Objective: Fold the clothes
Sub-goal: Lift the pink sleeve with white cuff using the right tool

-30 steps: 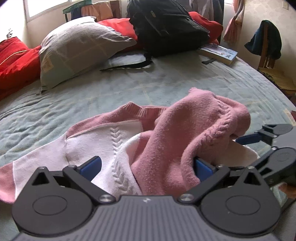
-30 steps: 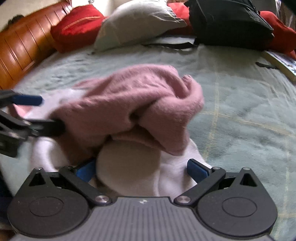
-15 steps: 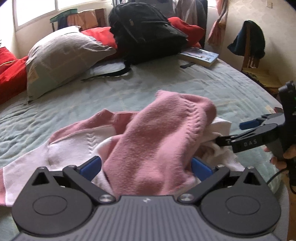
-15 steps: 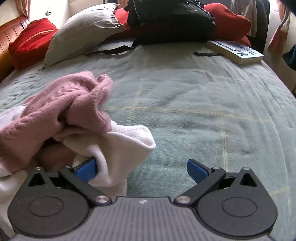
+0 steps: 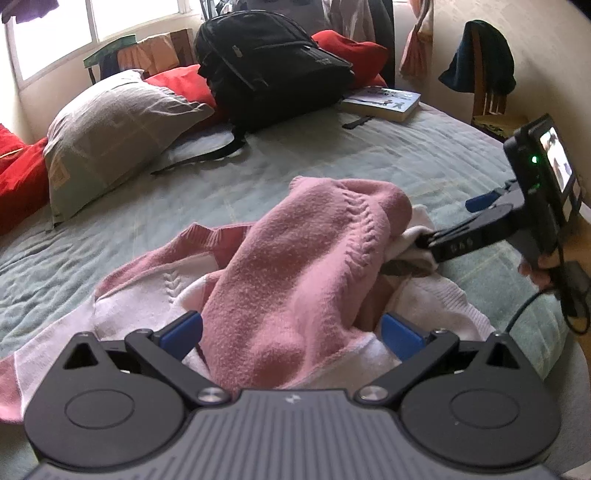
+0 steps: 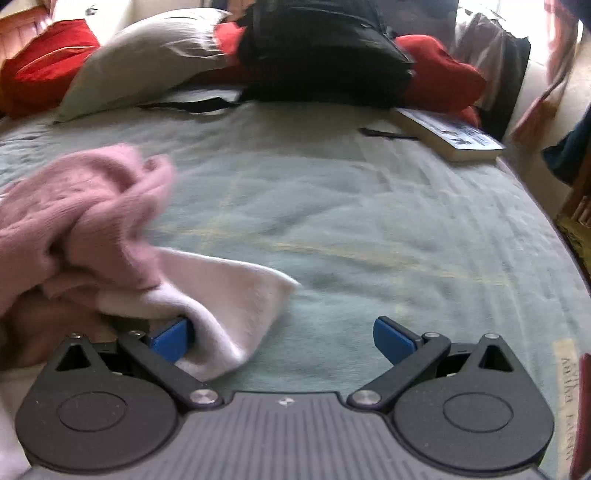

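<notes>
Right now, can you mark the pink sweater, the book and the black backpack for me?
pink sweater (image 5: 295,280), left wrist view, on the raised pink fold between the open fingers.
book (image 6: 448,134), right wrist view, on its printed cover.
black backpack (image 5: 269,62), left wrist view, on its front panel.

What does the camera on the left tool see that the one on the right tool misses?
Only the left wrist view shows the right gripper from outside, touching the sweater's white part, plus the window and a dark garment on a chair. Only the right wrist view shows the wooden headboard. Both share the pink-and-white sweater, black backpack, grey pillow, book and green bedspread.
</notes>
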The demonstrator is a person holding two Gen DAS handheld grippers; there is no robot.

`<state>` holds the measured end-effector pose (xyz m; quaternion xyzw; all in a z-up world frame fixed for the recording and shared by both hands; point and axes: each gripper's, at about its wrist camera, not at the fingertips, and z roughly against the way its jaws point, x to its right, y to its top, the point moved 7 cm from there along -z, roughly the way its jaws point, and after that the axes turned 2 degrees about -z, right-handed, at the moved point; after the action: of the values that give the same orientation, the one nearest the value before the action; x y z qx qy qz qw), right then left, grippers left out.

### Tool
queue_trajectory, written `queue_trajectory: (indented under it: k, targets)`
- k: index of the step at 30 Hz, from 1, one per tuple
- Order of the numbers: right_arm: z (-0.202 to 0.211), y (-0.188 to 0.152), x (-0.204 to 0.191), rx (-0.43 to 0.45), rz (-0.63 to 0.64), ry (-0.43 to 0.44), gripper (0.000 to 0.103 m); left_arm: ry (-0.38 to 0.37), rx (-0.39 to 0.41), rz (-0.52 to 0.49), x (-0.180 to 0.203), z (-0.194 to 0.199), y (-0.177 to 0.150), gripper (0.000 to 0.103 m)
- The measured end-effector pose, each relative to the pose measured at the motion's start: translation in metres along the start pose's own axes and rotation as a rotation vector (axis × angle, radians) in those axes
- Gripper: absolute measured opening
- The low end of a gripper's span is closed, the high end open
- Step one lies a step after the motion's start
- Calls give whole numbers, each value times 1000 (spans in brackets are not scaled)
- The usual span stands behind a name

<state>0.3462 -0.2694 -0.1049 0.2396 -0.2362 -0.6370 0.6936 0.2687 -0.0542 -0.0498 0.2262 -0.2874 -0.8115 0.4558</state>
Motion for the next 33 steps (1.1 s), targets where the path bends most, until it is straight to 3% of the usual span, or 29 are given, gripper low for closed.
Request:
queue_trajectory:
  k: [8,11,13,21,28,33]
  targets:
    - [-12,-4,-23,69,191,26,103,-9,-18,-10,6,-7,-3,102]
    - [-19,3,-12,53,148,74,103,-8,-23,-10,5,-7,-4,102]
    - [-19,8,-4,55,126,61,103,-6,-27,-9,4,-7,-5,102]
    - [-19,26,39,95,53,-97,103,-7,-11,4,4,-4,-4,102]
    - [-15,35,107,105,-43,-267,103,15,14,31,4,-7,4,102]
    - [-7,26,70,85,-1,-70,103,61,32,6,10,-9,6,102]
